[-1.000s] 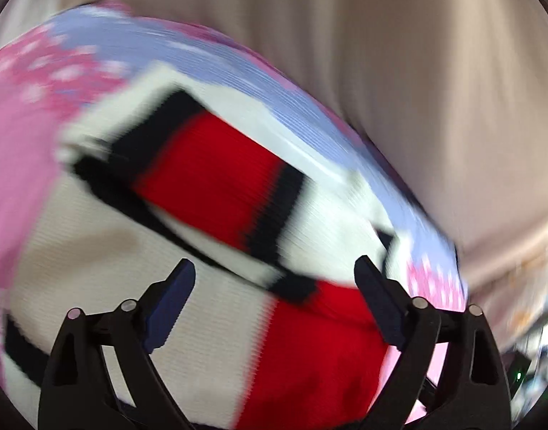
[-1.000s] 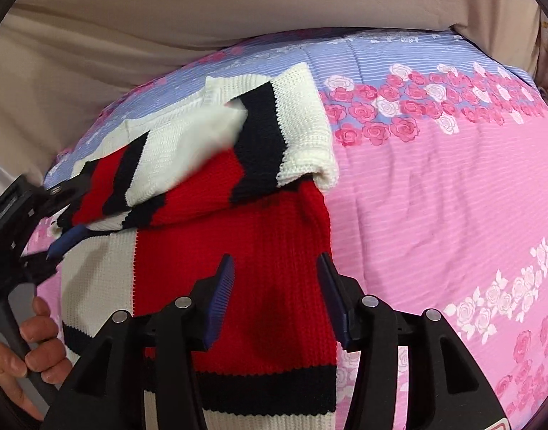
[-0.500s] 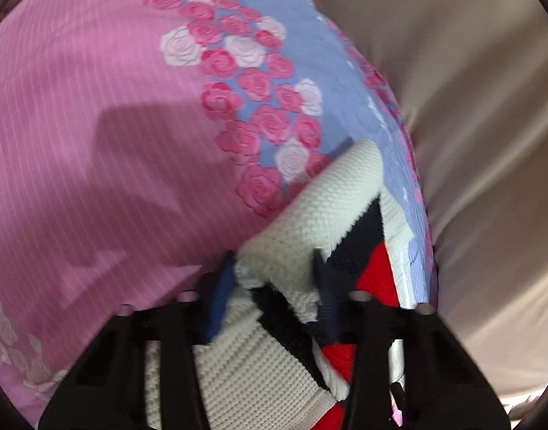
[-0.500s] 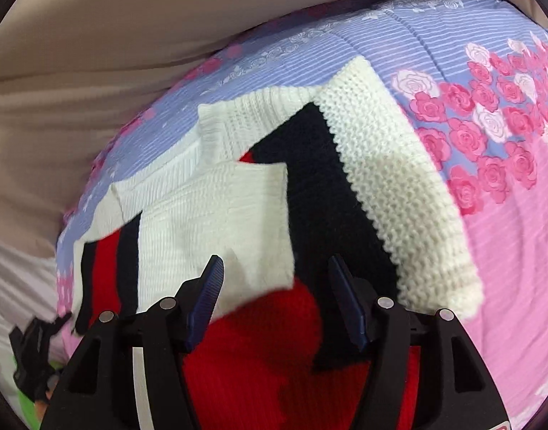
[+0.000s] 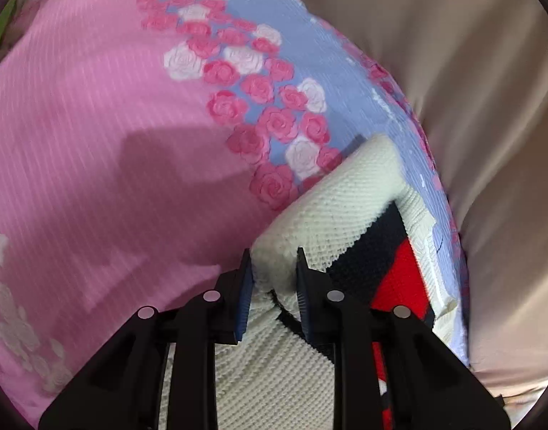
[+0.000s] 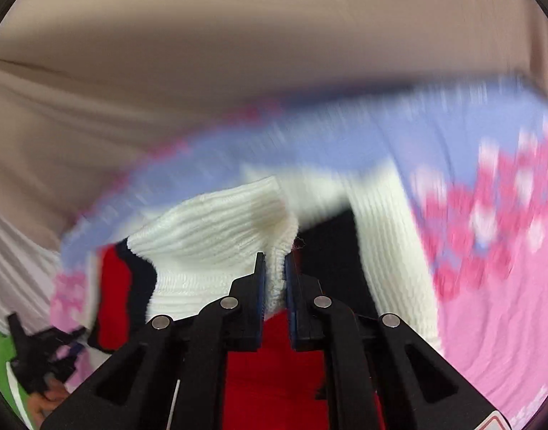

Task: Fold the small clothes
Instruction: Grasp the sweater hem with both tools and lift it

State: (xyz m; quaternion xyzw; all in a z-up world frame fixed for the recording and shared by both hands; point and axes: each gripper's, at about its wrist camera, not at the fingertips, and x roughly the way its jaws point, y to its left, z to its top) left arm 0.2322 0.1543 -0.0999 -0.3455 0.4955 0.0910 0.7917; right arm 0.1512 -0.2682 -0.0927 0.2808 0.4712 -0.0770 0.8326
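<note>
Left wrist view: your left hand-held gripper [image 5: 274, 272] is closing, pads pinching a white knit fold of the sweater [image 5: 331, 208], which lies on the pink and lilac rose-print bedsheet [image 5: 94, 125] near its edge, beige fabric [image 5: 471, 71] beyond. Right wrist view, blurred: your right hand-held gripper [image 6: 275, 272] is closing too, jaws nearly together, clamped on a white ribbed edge of the same sweater [image 6: 216, 229]; red and black panels sit around it. The left hand-held gripper [image 6: 44, 358] shows at lower left.
</note>
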